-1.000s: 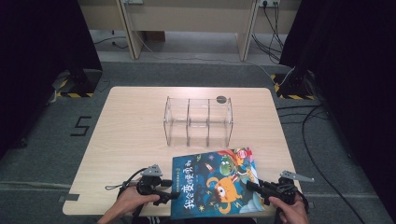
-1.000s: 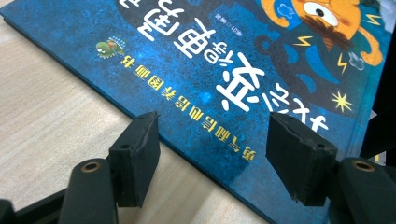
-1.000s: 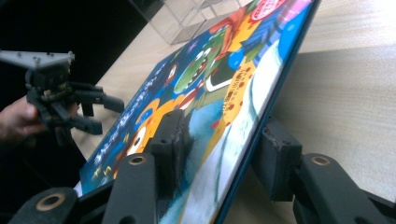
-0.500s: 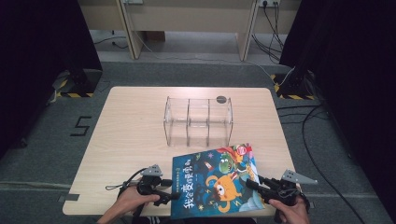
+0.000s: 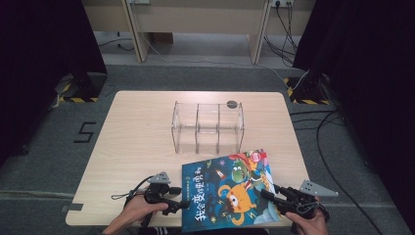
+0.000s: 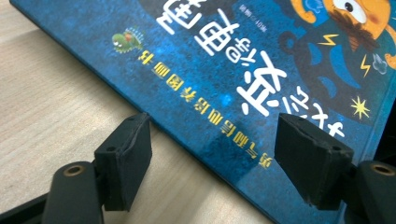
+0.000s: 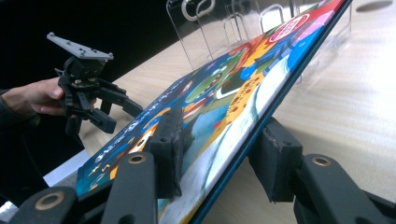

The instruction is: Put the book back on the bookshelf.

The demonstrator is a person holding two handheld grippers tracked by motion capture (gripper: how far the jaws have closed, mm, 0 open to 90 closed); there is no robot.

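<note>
Between right claw (image 7: 219, 154) pads: we see the book (image 5: 230, 193) edge clamped, tilted.
Left claw (image 6: 219, 154): just opening, book edge between, untouched.
Cover: blue, cartoon monsters.

A glossy, smooth printed cover is seen on the book (image 5: 229, 191). Matt pale wood grain is shown on the table (image 5: 137, 132). The rack (image 5: 207, 126) is made of clear plastic.

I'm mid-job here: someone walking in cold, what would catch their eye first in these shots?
The bright picture book at the table's near edge, tilted up on its right side where the right gripper has its edge between its jaws. The left gripper sits open at the book's left edge, its jaws having just been opening, pads off the cover. Behind the book stands a clear three-slot rack mid-table.
</note>
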